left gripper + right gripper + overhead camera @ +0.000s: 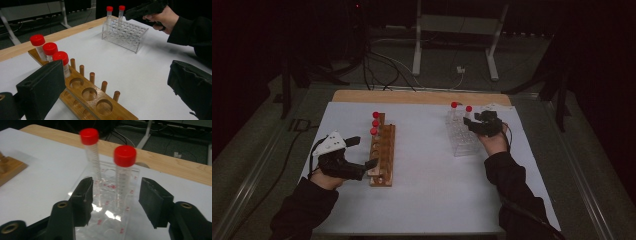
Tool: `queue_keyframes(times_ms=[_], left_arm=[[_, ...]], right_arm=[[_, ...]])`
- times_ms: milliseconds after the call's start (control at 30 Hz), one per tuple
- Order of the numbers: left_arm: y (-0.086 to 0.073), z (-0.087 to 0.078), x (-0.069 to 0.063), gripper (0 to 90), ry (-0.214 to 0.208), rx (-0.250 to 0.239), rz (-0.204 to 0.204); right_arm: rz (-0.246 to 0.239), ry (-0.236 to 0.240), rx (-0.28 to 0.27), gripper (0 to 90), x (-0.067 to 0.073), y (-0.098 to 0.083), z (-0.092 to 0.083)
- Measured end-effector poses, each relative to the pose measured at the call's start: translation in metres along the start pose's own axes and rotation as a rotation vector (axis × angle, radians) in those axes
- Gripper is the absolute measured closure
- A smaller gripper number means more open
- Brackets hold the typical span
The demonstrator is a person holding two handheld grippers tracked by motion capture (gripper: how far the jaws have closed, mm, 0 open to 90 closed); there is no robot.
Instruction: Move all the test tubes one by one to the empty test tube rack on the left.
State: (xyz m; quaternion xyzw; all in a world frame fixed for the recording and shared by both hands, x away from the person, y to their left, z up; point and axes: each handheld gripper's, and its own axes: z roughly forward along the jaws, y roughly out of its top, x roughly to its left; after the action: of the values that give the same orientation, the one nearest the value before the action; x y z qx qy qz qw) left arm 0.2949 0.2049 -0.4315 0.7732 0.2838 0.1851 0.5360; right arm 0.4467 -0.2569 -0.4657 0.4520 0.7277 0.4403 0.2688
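Dark room, cables on the floor behind, and I'm working at a table (pixel 427 200) covered with a white sheet, wooden edge showing at the far side.

The thing I'm after is the nearer clear plastic tube with a red screw cap (pixel 124 173), standing upright in the far end of the clear acrylic rack (pixel 460 135) on my right, just beside a second red-capped tube (pixel 90 152). My guess is it's light and stiff but slick, being smooth plastic, and it sits loose in its hole, so it'll wobble if I bump it. The rack looks light too and could slide on the sheet. Best spot to pinch seems to be the upper barrel just under the cap, squeezing across the tube, then lifting straight up so it doesn't drag the rack along.

My right tool (pixel 116 195) sits low and about level at the rack, pointing at the tube, which stands between the jaws. They're partly spread with a gap on both sides, pads not touching it yet.

My left tool (pixel 362 152) rests at the near end of the brown wooden rack (pixel 97 100) with three red-capped tubes (pixel 50 51) at its far end. Its jaws are wide apart, straddling the rack, pinching nothing.
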Motion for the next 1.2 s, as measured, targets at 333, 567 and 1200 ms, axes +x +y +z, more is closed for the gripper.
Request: queue_keyframes(times_ms=[333,567,1200], left_arm=[[-0.002,0.002,0.002,2.2,0.011,0.007,0.001],[-0.002,0.002,0.002,2.1,0.006,0.007,-0.001],[-0.001,0.002,0.001,2.1,0.002,0.01,0.004]], right_arm=[[-0.028,-0.006,0.036,63.9,-0.007,0.005,0.016],[-0.037,-0.015,0.056,73.6,-0.007,0.005,0.023],[-0.061,-0.027,0.026,75.5,-0.002,0.019,0.007]])
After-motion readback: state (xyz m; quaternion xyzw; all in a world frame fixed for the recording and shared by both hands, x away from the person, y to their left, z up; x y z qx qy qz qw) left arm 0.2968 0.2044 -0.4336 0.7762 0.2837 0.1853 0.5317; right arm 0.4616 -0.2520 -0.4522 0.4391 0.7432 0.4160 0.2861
